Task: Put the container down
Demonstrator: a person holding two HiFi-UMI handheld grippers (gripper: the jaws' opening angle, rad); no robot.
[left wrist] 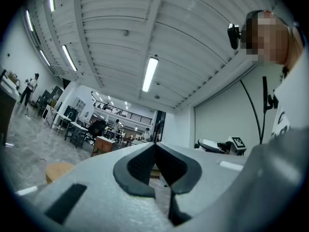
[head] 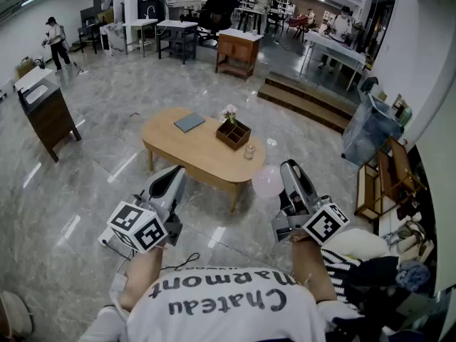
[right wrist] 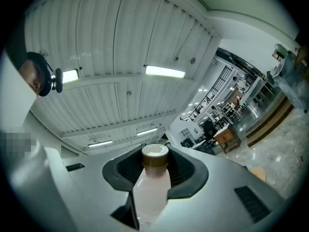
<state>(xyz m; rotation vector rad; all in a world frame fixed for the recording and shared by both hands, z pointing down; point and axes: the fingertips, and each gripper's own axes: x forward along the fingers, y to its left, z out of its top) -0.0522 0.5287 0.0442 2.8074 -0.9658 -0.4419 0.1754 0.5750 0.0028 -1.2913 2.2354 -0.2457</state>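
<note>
Over on the left, the left claw [head: 174, 177] is pinched together with nothing in it, above glossy grey marble floor [head: 100, 130]. Farther out sits the oval wooden worktop [head: 203, 157], carrying a grey book [head: 189, 122], a flower box [head: 234, 133] and a small jar [head: 249, 151]. On the right, the right claw [head: 288, 168] clamps the pink container [head: 267, 182], up in the air just near of the worktop's right end.

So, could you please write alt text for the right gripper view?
The right gripper holds a pale pink bottle with a gold cap between its jaws, tilted up toward a white ribbed ceiling with strip lights. At right, a hall with desks shows far off.
</note>
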